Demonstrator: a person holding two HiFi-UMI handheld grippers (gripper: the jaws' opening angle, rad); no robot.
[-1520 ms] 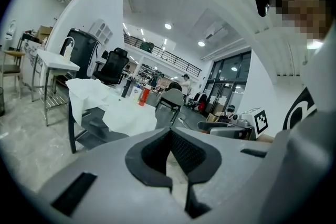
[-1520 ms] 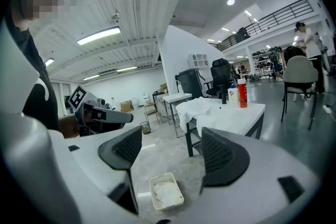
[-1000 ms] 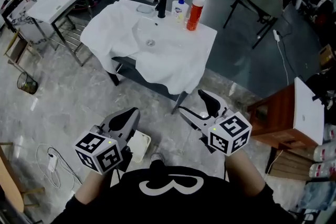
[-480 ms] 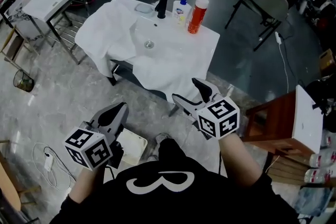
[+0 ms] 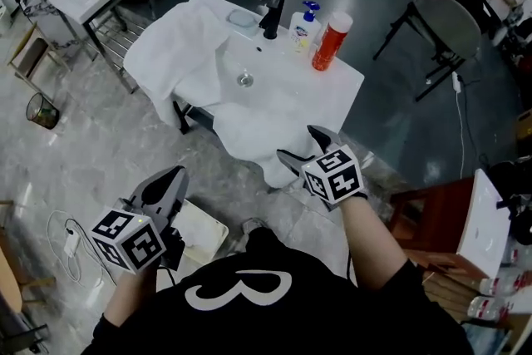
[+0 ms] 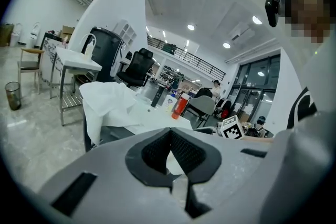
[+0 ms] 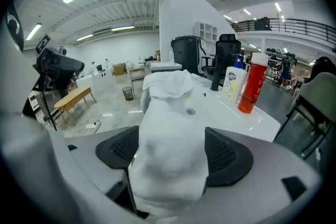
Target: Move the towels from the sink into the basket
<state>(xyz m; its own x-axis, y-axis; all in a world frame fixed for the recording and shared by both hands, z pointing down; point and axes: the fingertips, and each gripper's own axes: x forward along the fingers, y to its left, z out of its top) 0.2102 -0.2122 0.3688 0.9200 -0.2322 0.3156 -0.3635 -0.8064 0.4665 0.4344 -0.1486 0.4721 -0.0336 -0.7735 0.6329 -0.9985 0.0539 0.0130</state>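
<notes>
Towel [image 7: 167, 113] draped off sink [image 7: 233, 113], between just-widened jaws of right gripper [image 7: 169, 160]

The towels [image 5: 179, 54] and sink [image 5: 278, 72] are white, the basket [image 5: 204, 233] is pale cream, the tap [image 5: 271, 14] is black and the bottle [image 5: 330, 41] is red. The left gripper [image 5: 174, 175] and right gripper [image 5: 303, 144] are grey with black pads [image 7: 227, 152], and their cubes [image 5: 129, 239] show black and white squares. The floor [image 5: 75, 154] is grey with pale streaks.
</notes>
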